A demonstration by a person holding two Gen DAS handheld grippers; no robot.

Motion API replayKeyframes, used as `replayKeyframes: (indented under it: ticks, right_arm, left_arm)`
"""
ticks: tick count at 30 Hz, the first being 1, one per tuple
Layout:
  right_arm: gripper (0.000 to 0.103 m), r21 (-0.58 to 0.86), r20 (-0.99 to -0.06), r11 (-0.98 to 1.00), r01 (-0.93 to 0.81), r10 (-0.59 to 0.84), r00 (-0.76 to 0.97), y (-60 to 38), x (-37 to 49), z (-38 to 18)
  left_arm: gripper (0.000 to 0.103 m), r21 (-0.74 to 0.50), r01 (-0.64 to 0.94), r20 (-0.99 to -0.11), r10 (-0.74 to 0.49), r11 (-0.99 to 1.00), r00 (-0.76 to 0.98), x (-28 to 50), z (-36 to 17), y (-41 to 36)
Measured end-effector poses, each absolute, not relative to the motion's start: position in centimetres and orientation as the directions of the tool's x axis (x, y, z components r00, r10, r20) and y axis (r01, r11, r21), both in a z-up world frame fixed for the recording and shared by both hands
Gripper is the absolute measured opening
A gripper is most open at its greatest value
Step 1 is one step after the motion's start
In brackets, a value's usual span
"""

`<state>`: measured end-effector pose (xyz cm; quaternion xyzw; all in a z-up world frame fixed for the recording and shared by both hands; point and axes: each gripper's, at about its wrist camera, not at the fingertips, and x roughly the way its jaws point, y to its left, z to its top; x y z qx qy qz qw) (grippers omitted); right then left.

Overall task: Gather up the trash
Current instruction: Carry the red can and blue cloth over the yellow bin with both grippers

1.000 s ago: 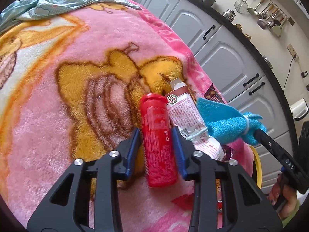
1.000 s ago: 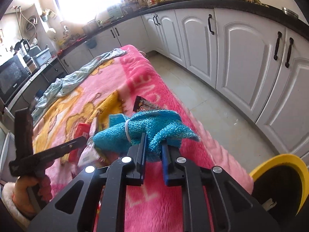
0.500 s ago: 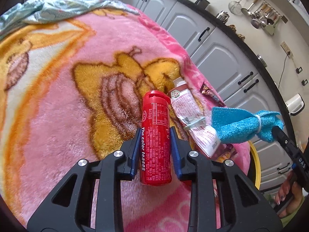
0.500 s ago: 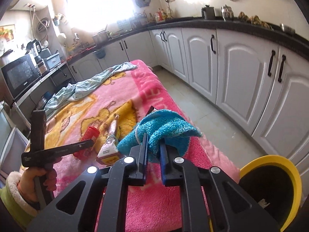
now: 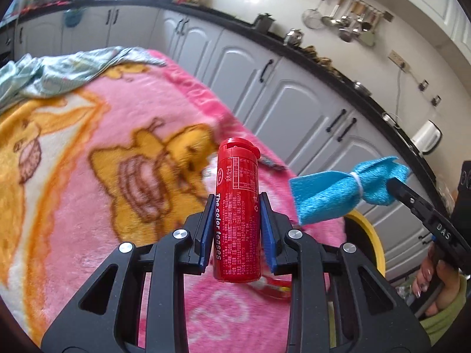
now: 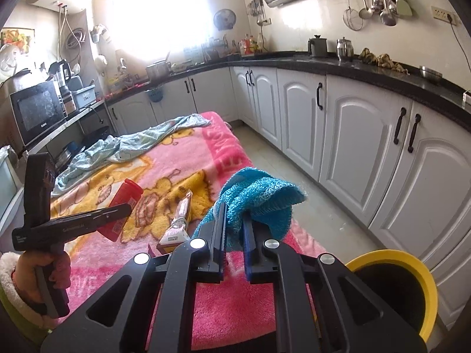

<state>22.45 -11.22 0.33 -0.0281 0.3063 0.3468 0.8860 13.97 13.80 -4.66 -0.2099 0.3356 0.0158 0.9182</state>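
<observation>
Red canister (image 5: 238, 214), printed "The color teases" in white, is pinched upright in the left gripper (image 5: 235, 229) above the pink blanket (image 5: 73, 176). Right gripper (image 6: 234, 229) clamps a blue cloth (image 6: 259, 200) beside the yellow-rimmed bin (image 6: 412, 267). A pale tube (image 6: 178, 223) lies on the blanket.

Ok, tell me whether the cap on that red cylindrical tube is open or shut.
Shut. The red cylindrical tube, clamped in the left hand-held gripper, has its red flip cap seated flat on top, with no gap showing.
</observation>
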Motion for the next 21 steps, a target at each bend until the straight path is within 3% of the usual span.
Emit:
replayKeyframes:
  ticks: [21]
  right_arm:
    - [0.006, 0.137, -0.492, 0.799, -0.586, 0.568, 0.66, -18.6, 18.6, 4.0]
  left_arm:
    - [0.022, -0.336, 0.018, -0.564, -0.217, 0.942, 0.797, 14.7, -1.3, 5.9]
